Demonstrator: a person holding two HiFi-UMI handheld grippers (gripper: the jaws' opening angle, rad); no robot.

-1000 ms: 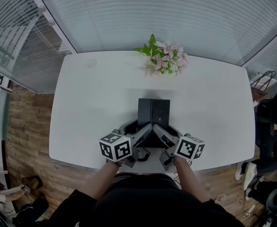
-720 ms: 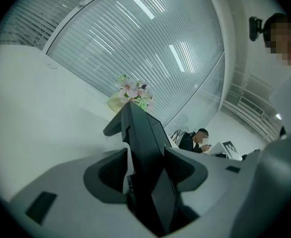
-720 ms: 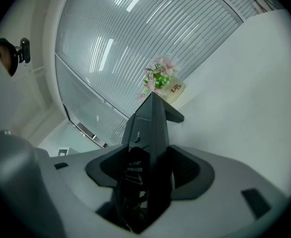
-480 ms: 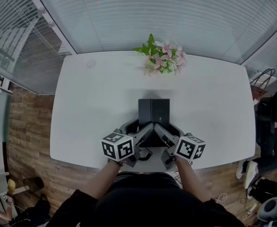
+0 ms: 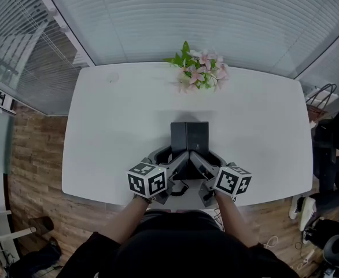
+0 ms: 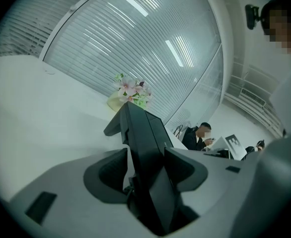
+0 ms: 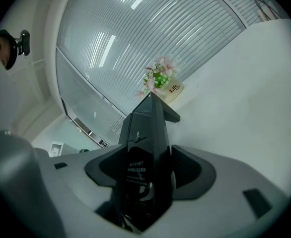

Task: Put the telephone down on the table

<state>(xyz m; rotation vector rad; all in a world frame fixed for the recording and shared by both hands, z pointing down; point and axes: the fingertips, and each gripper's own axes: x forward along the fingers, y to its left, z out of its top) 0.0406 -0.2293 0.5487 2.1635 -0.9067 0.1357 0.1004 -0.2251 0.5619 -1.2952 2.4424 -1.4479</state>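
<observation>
A black telephone point(image 5: 189, 136) lies on the white table point(image 5: 111, 132) near its front edge, its near end between my two grippers. My left gripper point(image 5: 179, 158) reaches it from the left and my right gripper point(image 5: 198, 158) from the right. In the left gripper view the telephone point(image 6: 143, 133) stands between the jaws of the left gripper point(image 6: 145, 155), with a thin white sliver beside the left pad. In the right gripper view the jaws of the right gripper point(image 7: 148, 157) have just been opening. The telephone point(image 7: 148, 133) is still between them, with a thin gap at the right pad.
A pot of pink flowers point(image 5: 199, 71) stands at the table's far edge. Window blinds run behind it. Wood floor lies to the left. A wire rack point(image 5: 323, 97) stands at the right. A seated person point(image 6: 197, 135) is in the background of the left gripper view.
The grippers and telephone keep their places on the table. A person crouched on the floor at the lower left has left the view.
</observation>
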